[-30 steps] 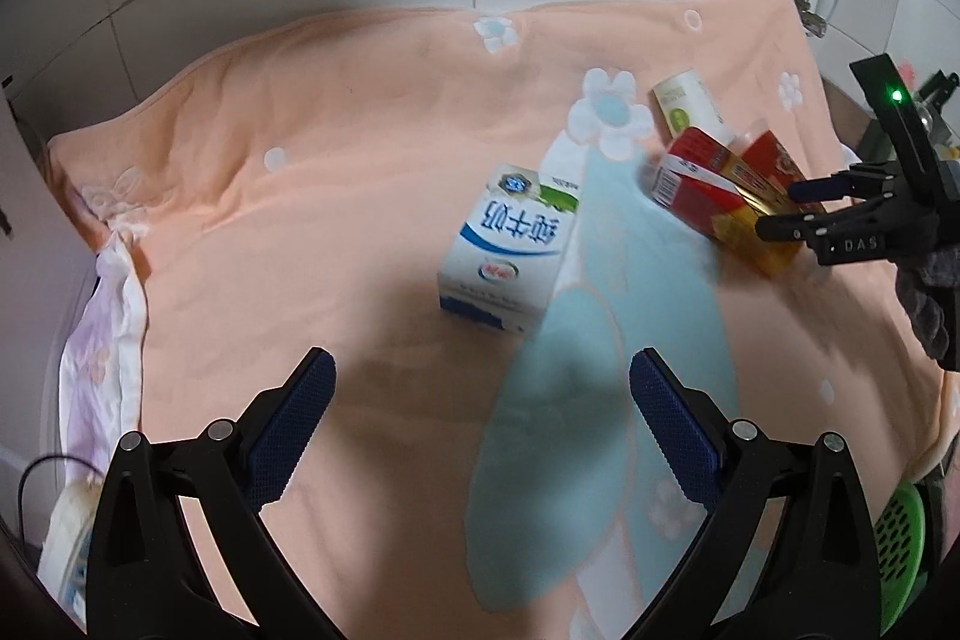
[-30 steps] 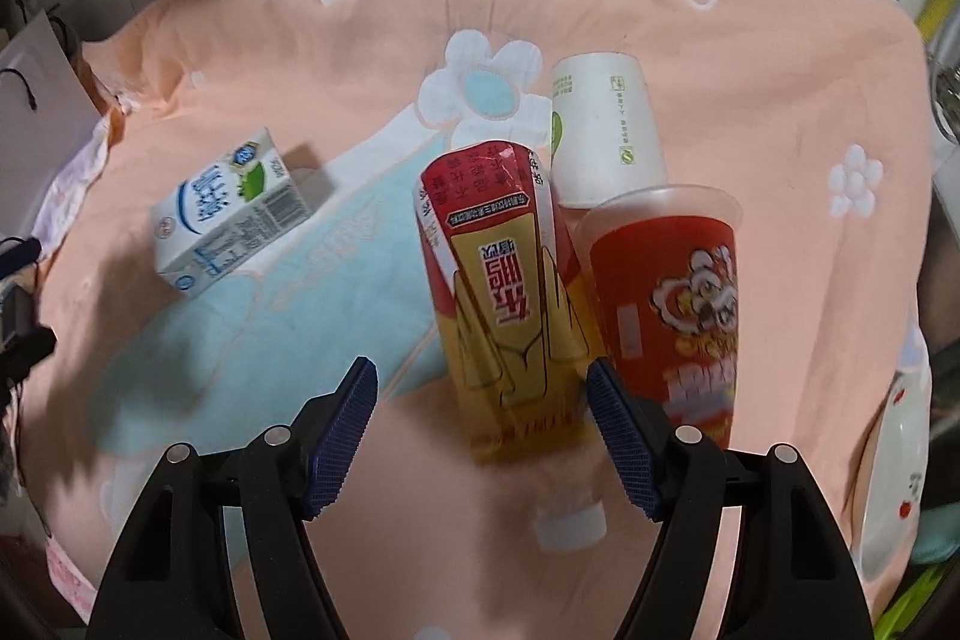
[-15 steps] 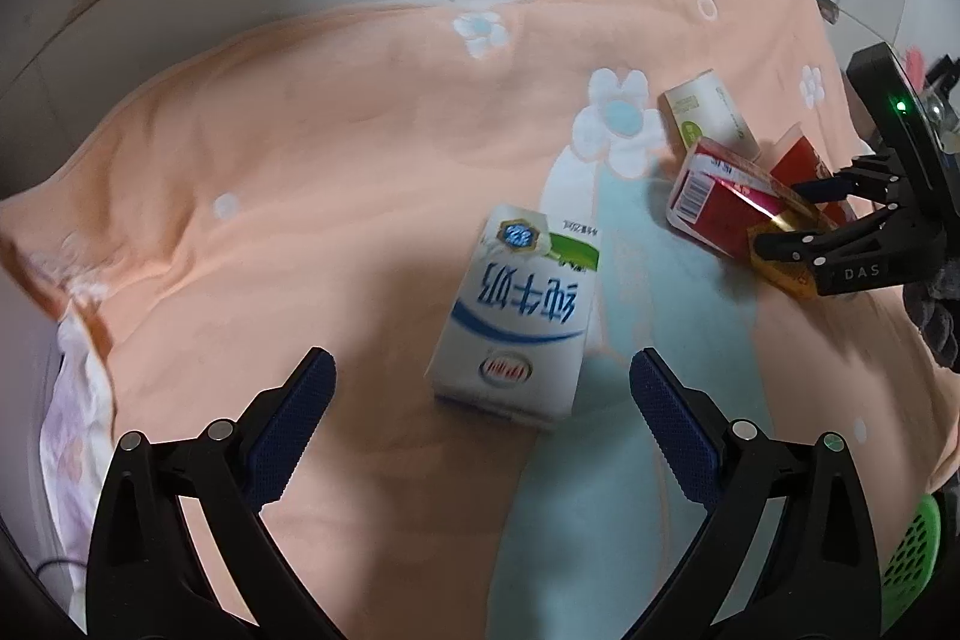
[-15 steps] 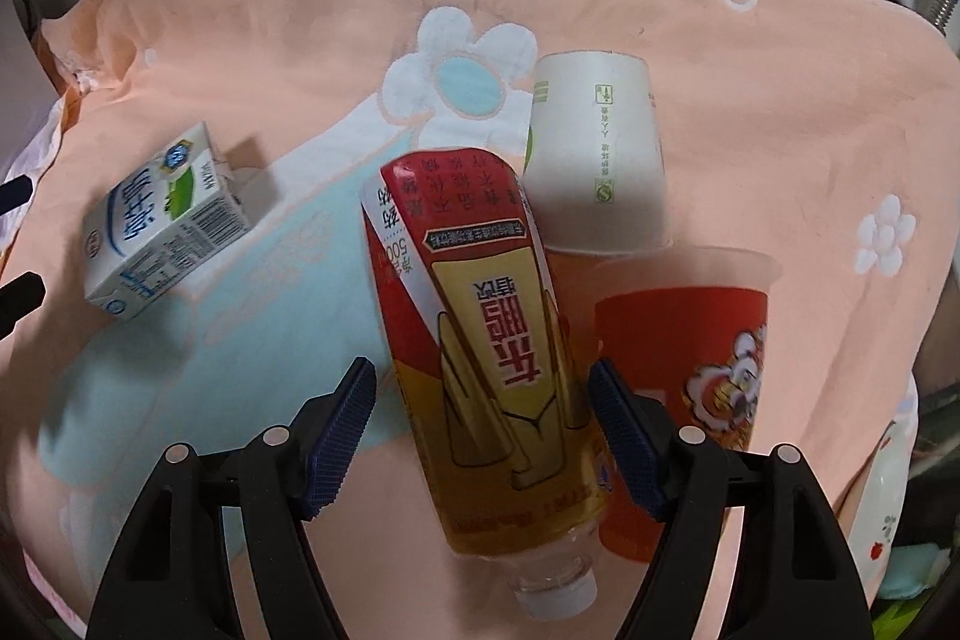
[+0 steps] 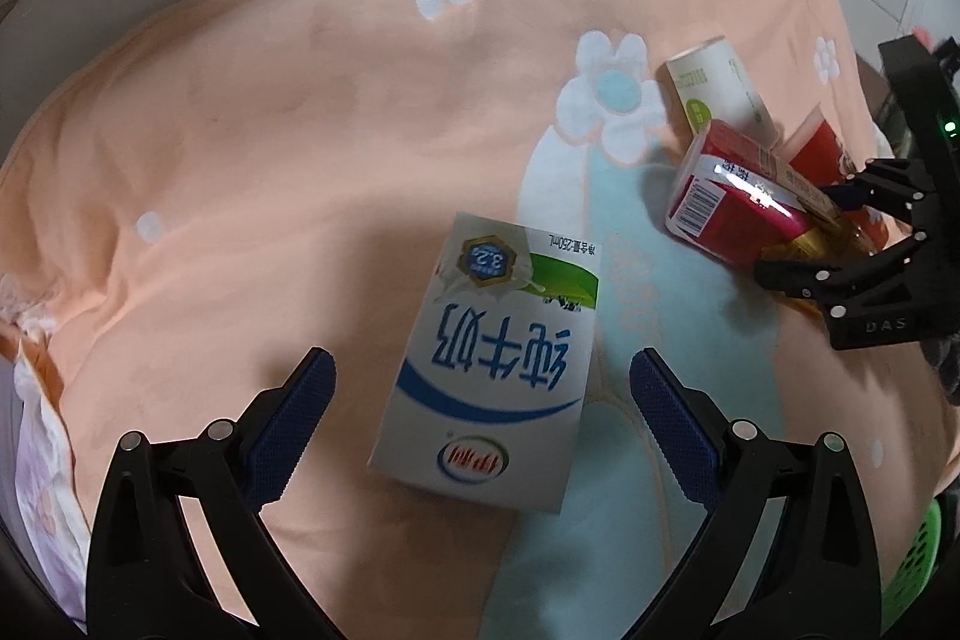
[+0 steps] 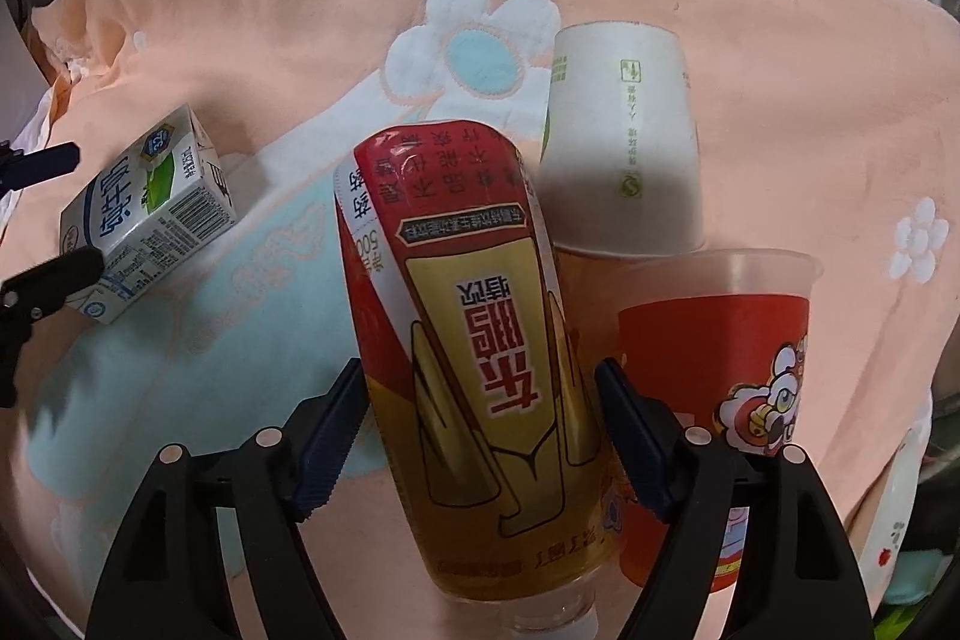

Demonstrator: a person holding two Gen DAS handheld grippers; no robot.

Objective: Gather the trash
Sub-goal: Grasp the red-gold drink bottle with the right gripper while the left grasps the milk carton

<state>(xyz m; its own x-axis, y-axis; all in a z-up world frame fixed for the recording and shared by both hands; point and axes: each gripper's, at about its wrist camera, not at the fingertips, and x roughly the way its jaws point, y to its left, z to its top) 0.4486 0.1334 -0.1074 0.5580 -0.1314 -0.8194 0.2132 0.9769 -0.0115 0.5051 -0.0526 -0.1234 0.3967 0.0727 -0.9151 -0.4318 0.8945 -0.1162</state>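
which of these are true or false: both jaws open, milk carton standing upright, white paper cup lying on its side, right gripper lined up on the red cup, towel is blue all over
1. Both grippers have their jaws open. True: the left gripper and right gripper are both spread.
2. The milk carton stands upright. False: it lies flat.
3. The white paper cup lies on its side. True.
4. The right gripper straddles the red cup. False: the bottle lies between its jaws.
5. The towel is blue all over. False: mostly peach with a blue patch.
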